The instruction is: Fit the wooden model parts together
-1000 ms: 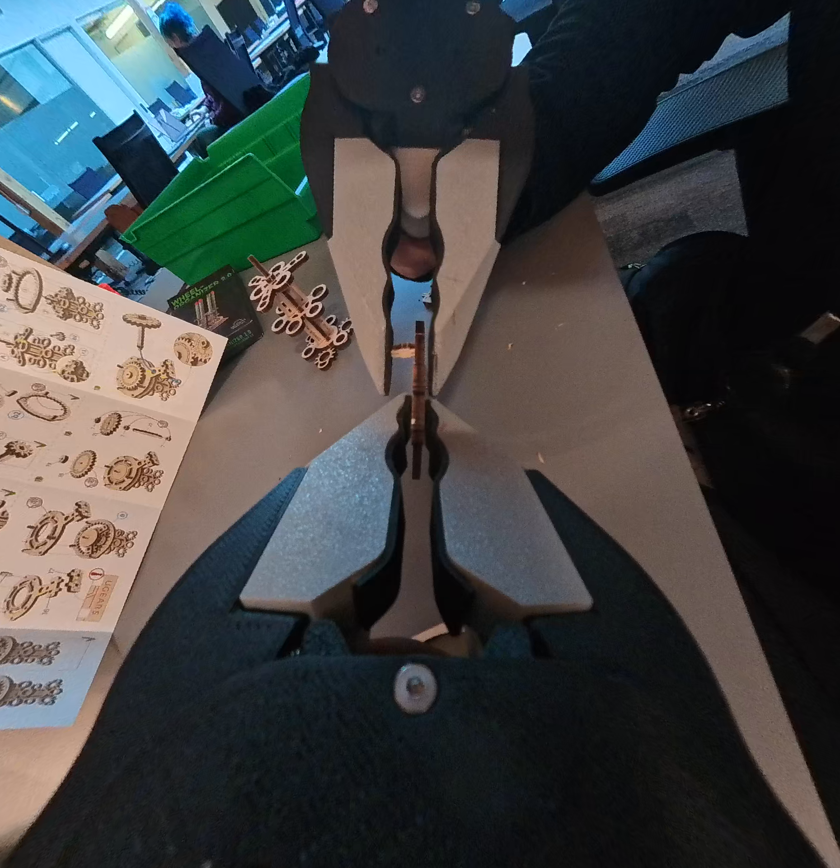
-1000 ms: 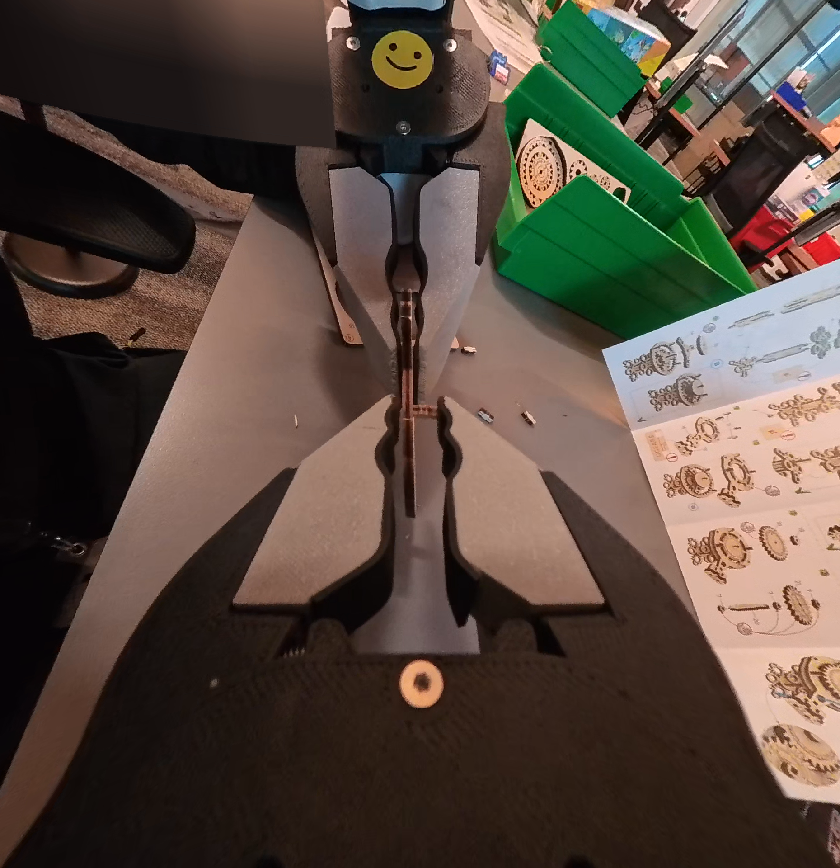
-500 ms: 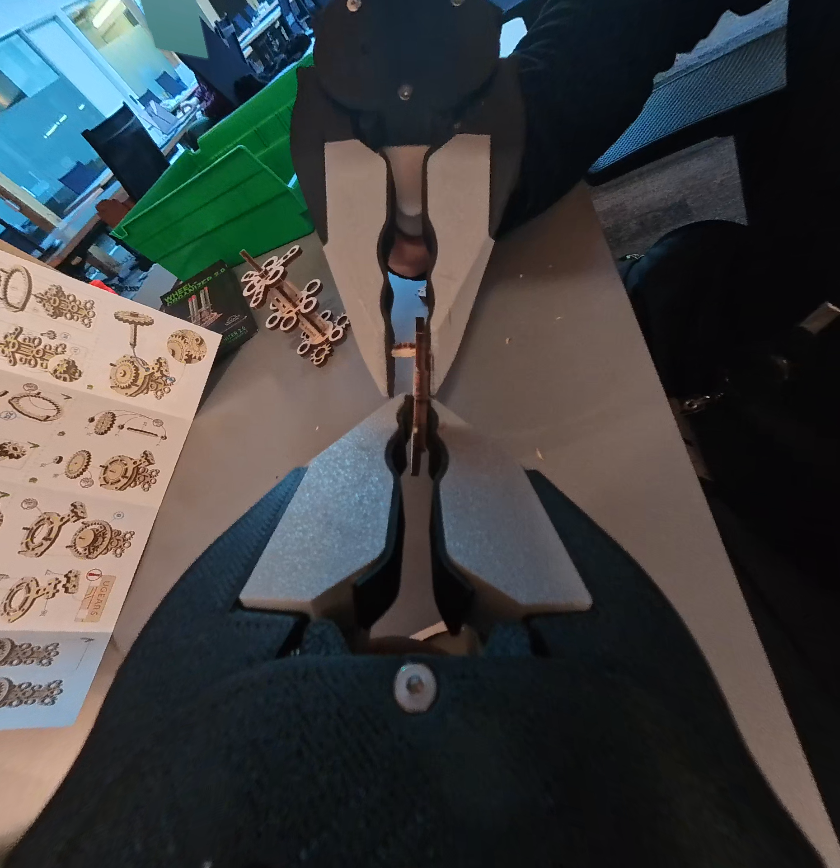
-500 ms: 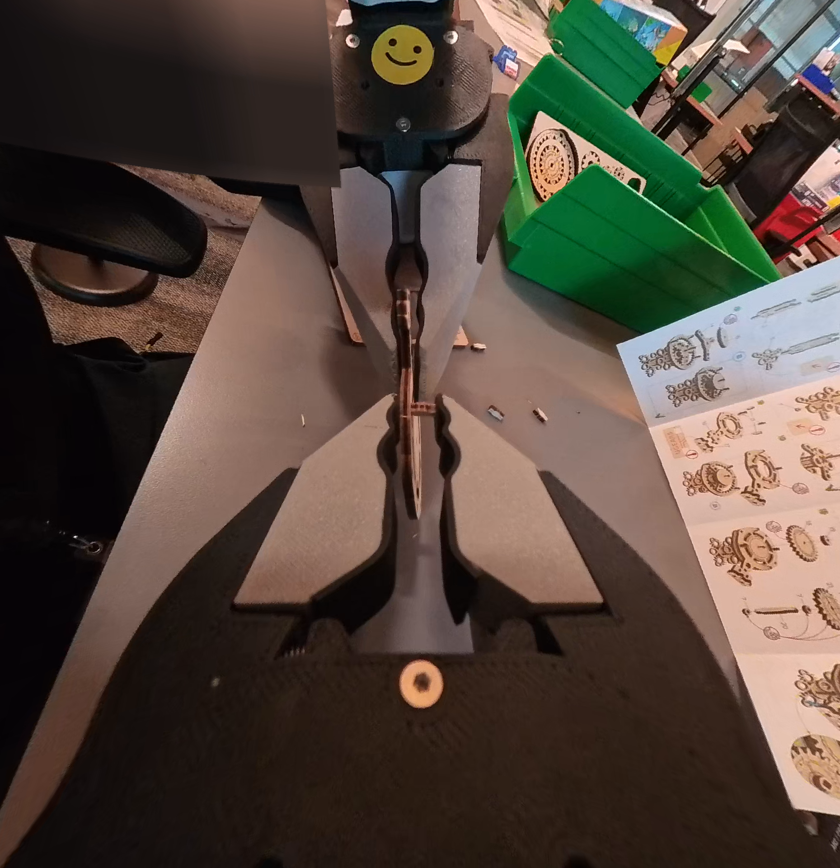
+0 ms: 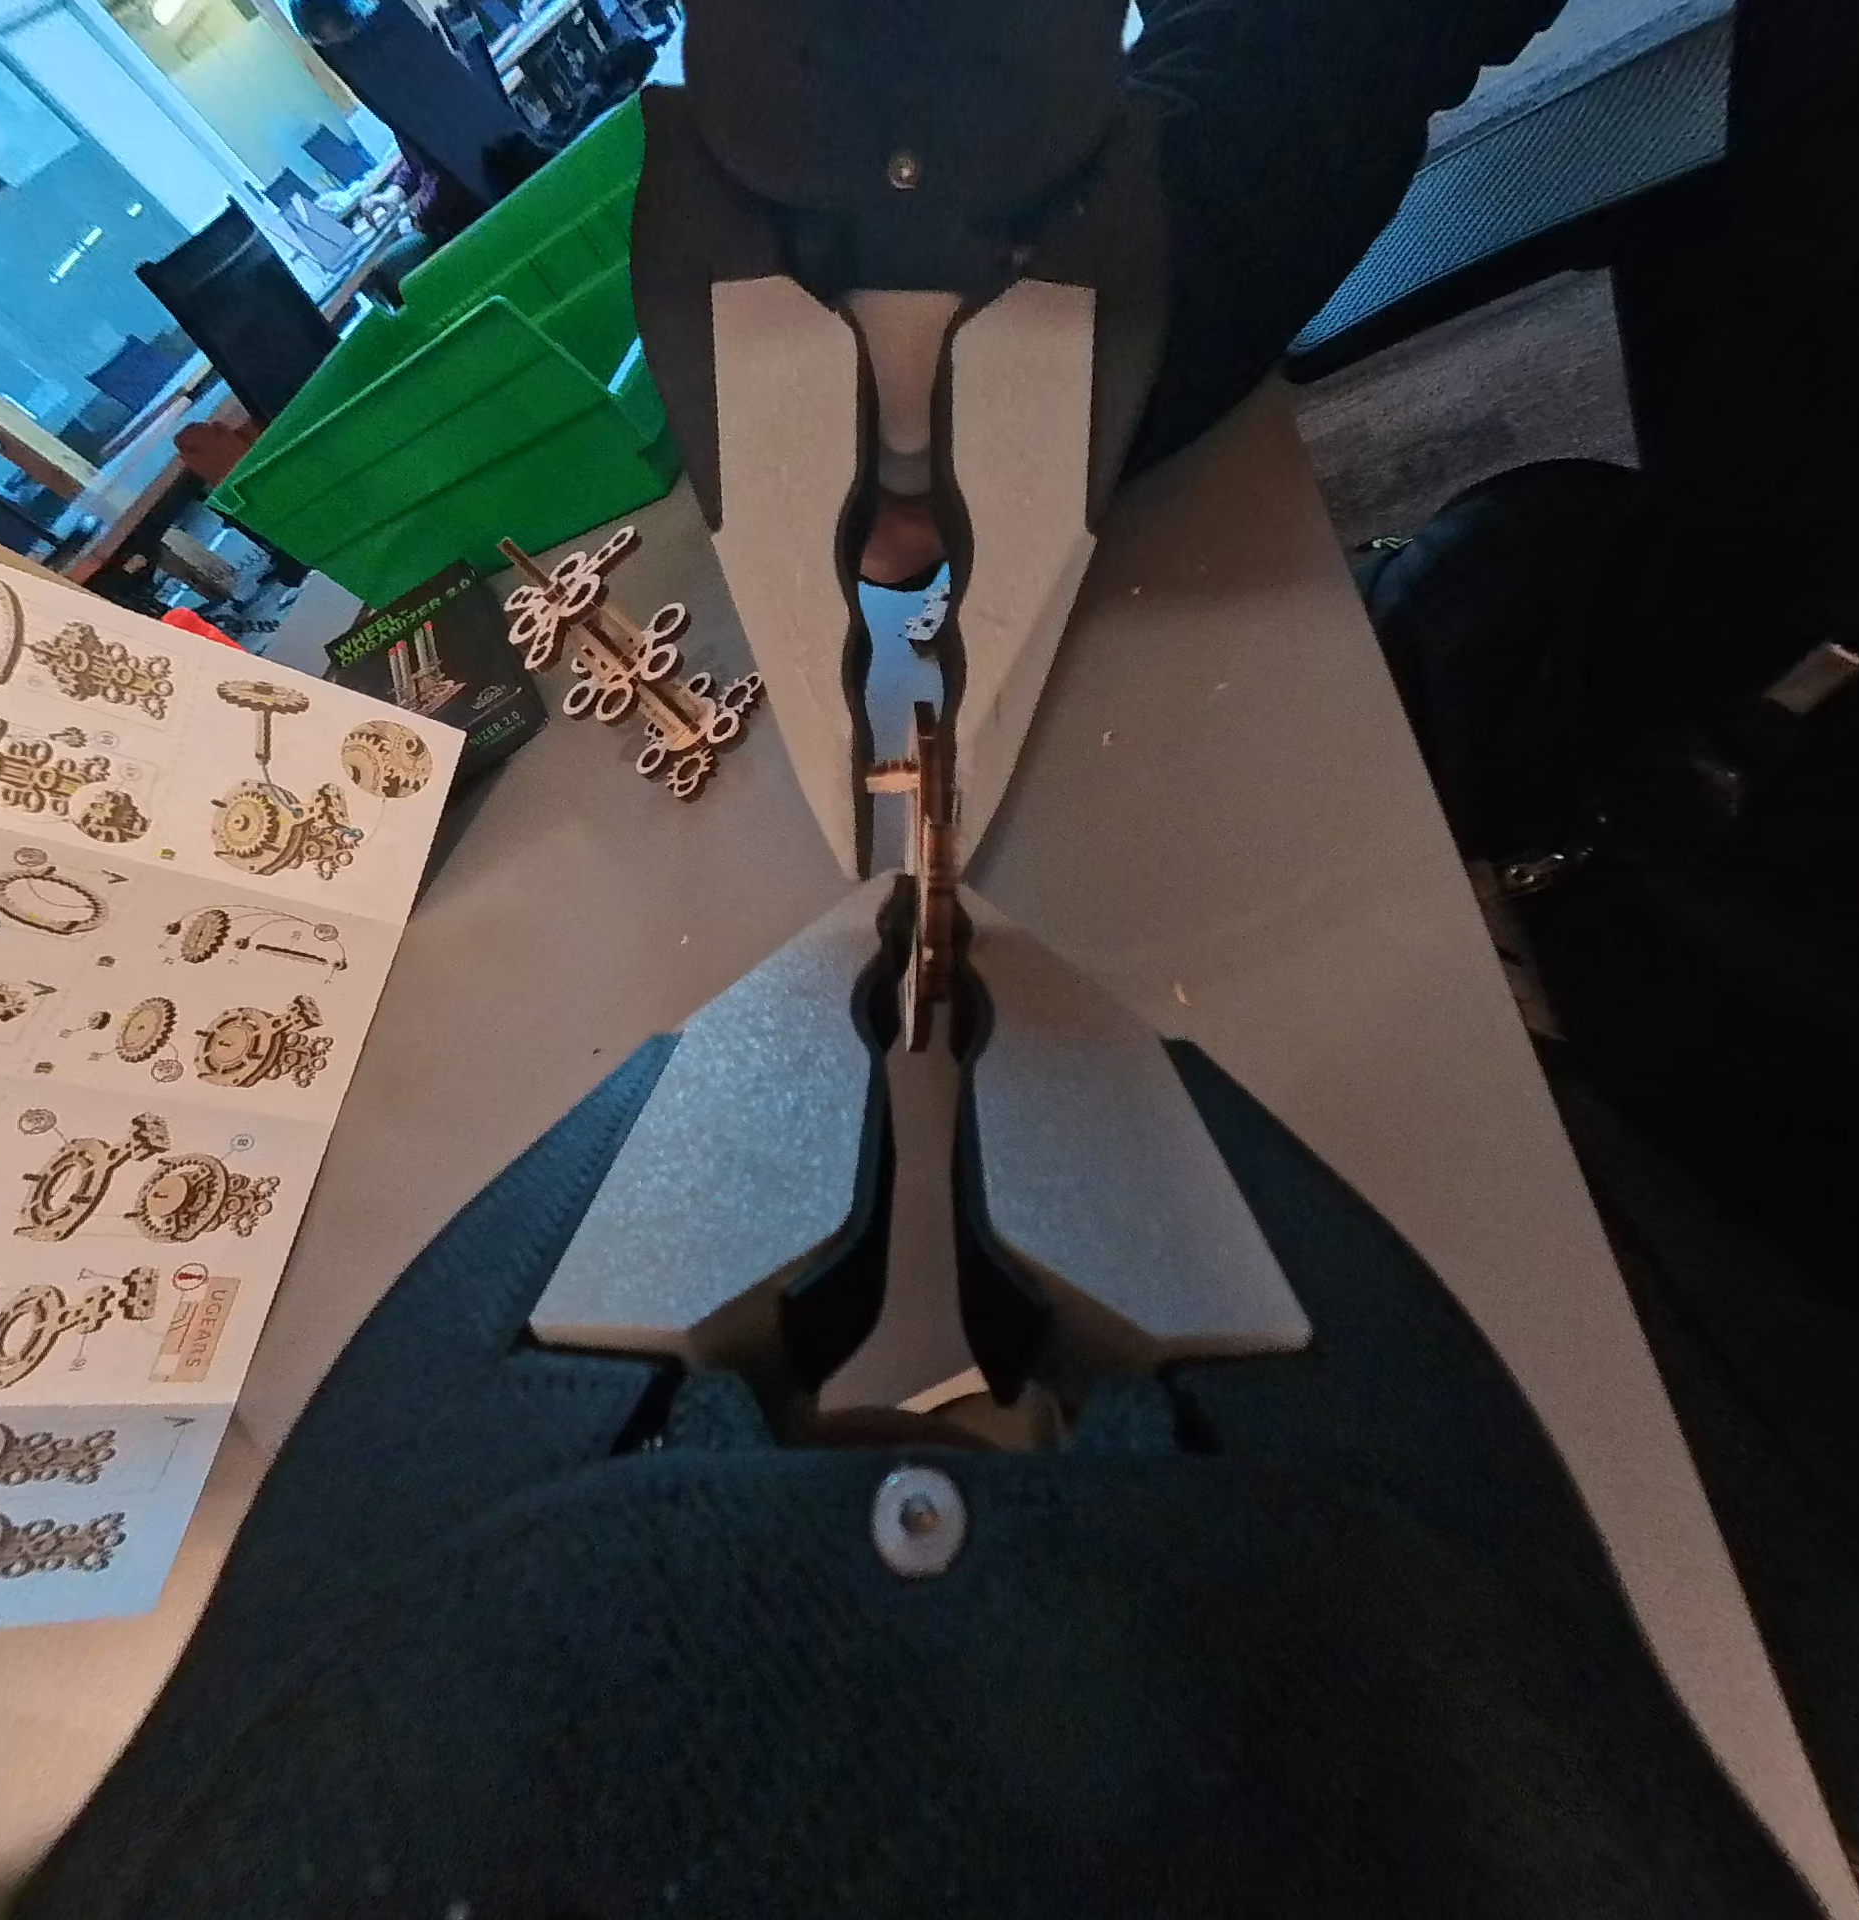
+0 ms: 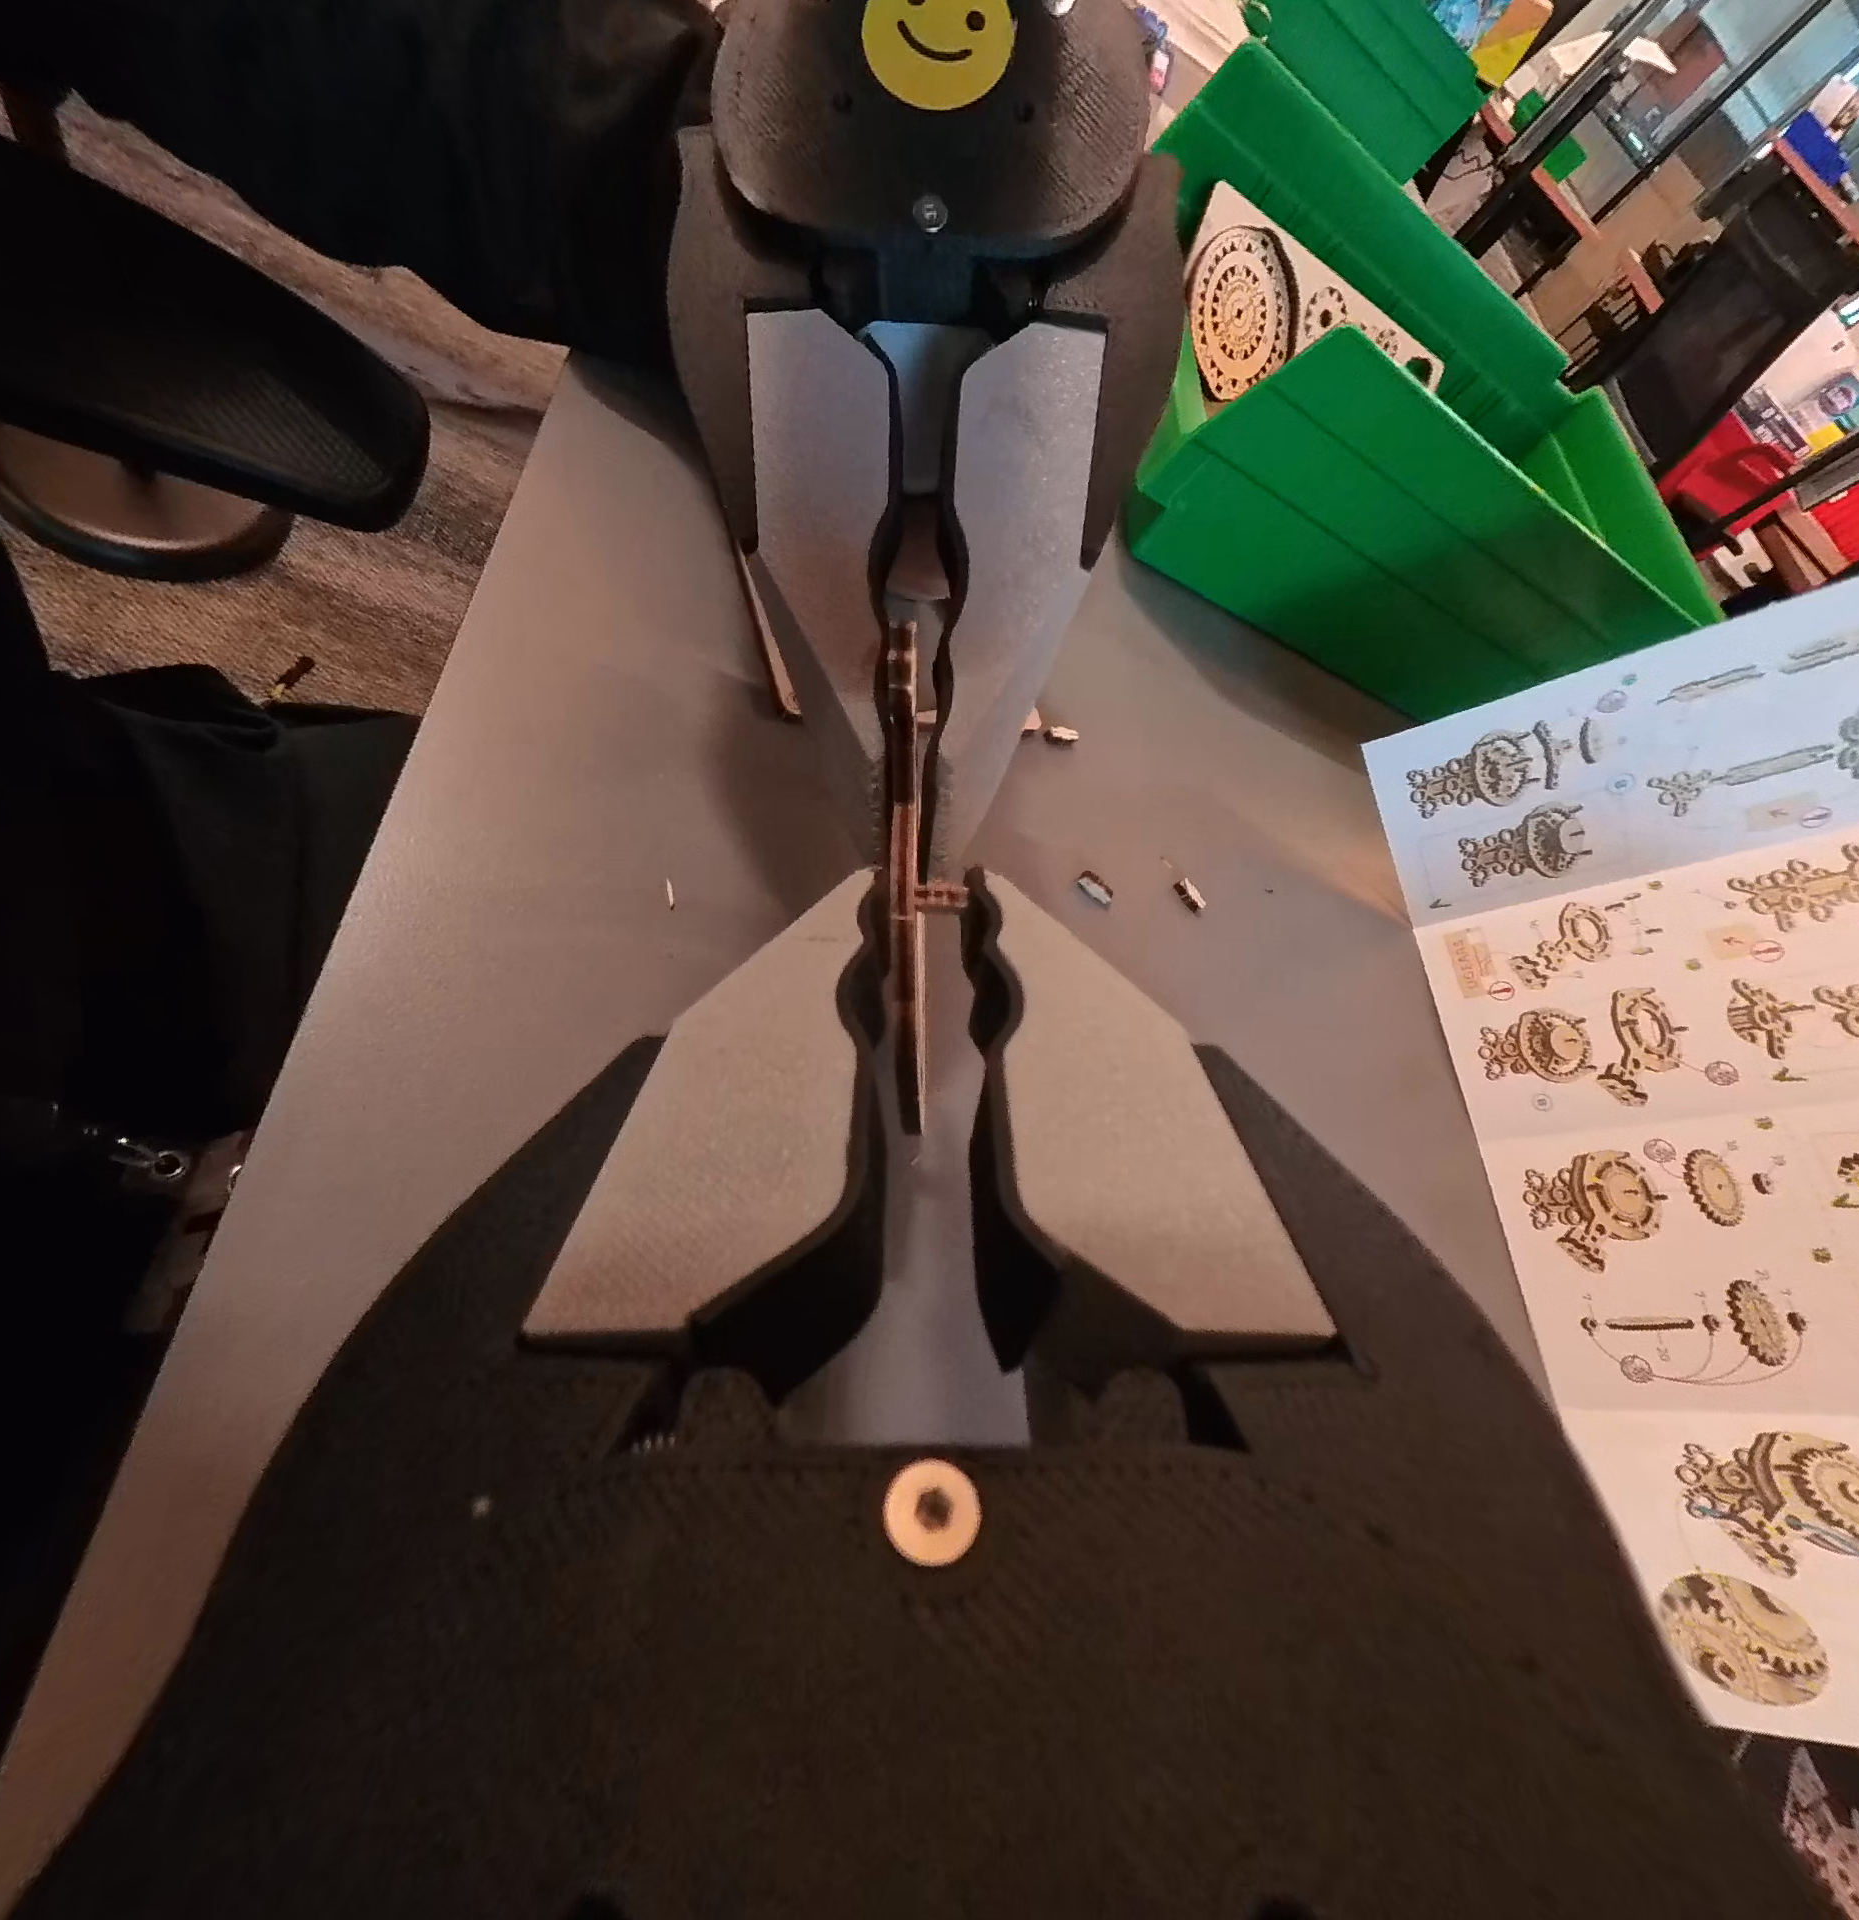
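wooden gear disc (image 5: pixel 930 883) stands pinched edge-on in your left gripper (image 5: pixel 925 914); your right gripper (image 6: pixel 920 904) brackets it loosely, peg (image 6: pixel 940 894) seemingly through, seating likely unfinished.

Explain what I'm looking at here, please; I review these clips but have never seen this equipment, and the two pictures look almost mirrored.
There is no robot: a person holds hand-held tongs in each hand, each with a camera looking along its two fingers. The left wrist view shows the left tongs below, with the right tongs opposite, tip to tip; the right wrist view shows the right tongs below, facing the left ones.

Between them stands a thin wooden disc, seen edge-on, with a small wooden peg sticking out sideways. The left tongs are shut on the disc; the right tongs stand slightly open around it.

On the grey table lie an instruction sheet, a finished wooden assembly, a small dark box, green bins and loose small parts.
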A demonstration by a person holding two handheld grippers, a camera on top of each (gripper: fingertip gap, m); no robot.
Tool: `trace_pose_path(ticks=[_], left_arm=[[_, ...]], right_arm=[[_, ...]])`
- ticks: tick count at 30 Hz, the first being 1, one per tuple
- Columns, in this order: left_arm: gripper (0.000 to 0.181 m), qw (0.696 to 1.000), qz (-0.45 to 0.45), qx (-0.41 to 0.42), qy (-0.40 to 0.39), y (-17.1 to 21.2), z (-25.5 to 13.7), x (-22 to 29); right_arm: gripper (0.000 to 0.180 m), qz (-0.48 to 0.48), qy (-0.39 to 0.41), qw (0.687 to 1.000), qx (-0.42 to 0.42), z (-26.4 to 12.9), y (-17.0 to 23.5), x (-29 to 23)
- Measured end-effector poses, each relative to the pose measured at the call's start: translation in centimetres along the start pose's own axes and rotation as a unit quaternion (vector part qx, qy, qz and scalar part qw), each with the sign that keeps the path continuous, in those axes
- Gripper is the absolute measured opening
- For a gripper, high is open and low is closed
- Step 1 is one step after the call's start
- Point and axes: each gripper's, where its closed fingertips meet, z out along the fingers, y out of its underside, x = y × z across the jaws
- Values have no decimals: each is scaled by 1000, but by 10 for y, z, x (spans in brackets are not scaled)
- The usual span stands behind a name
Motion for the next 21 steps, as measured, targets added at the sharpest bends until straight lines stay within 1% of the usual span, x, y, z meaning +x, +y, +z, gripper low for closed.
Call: trace_pose_path(ticks=[8,13,16,19,20,21], left_arm=[[1,1000,1,-7,6,2,2,1],[1,1000,-13,10,4,-3,-1,-1],[1,1000,-13,10,2,-3,-1,-2],[1,1000,-14,9,3,-2,-1,-1],[1,1000,-14,7,2,-2,-1,-2],[1,1000,-14,5,3,-2,-1,-1]], right_arm=[[9,-9,3,1000,-18,1,4,-1],[10,20,-2,1000,20,-1,-6,2],[10,5,12,1000,25,-1,-7,3],[10,11,8,999,32,0,-8,1],[16,14,3,999,35,0,-10,0],[17,13,3,999,35,1,-10,0]])
